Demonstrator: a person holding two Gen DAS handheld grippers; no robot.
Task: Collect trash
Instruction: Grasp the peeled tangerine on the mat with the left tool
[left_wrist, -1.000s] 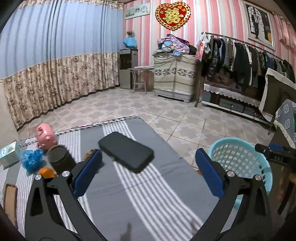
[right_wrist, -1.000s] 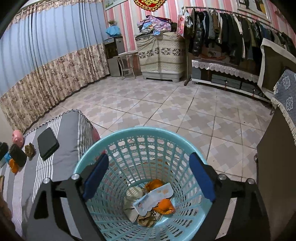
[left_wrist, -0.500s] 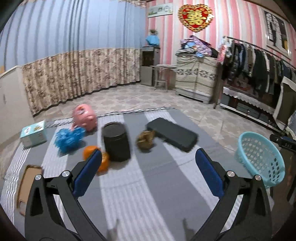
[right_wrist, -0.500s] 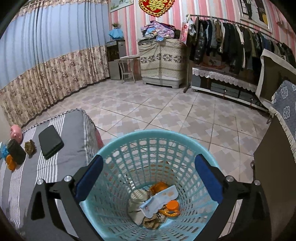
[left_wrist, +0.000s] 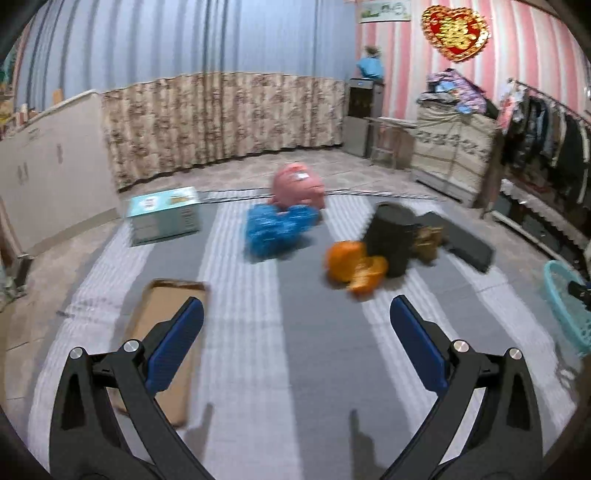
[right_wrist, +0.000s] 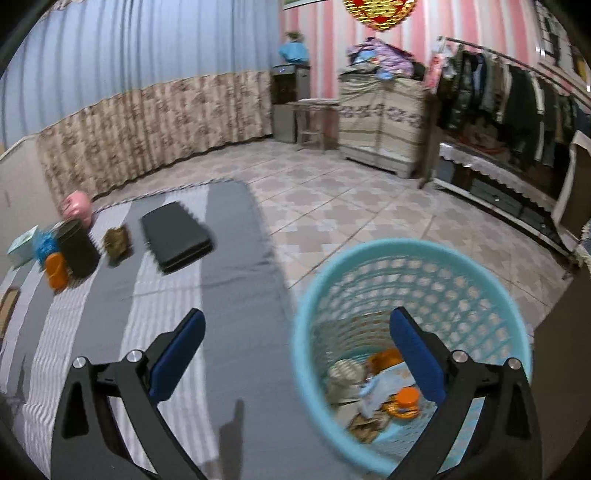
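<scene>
Orange peel (left_wrist: 354, 266) lies on the striped grey table (left_wrist: 295, 350), beside a black can (left_wrist: 391, 240). A crumpled blue wrapper (left_wrist: 277, 227) lies left of it and a brown scrap (left_wrist: 428, 238) right of the can. My left gripper (left_wrist: 295, 341) is open and empty, above the table short of the peel. My right gripper (right_wrist: 295, 350) is open and empty, over the table edge beside the turquoise basket (right_wrist: 480, 280), which holds trash (right_wrist: 380, 391). The peel (right_wrist: 55, 271) and the scrap (right_wrist: 117, 240) show far left in the right wrist view.
A pink piggy bank (left_wrist: 297, 184), a teal box (left_wrist: 164, 214), a flat cardboard piece (left_wrist: 162, 332) and a black case (left_wrist: 461, 242) are on the table. The basket (left_wrist: 569, 310) stands on the floor off the table's right end. A clothes rack (right_wrist: 517, 92) lines the far wall.
My left gripper has swung left, from the black case toward the peel and blue wrapper. My right gripper has swung left from over the basket toward the table. Both stayed open.
</scene>
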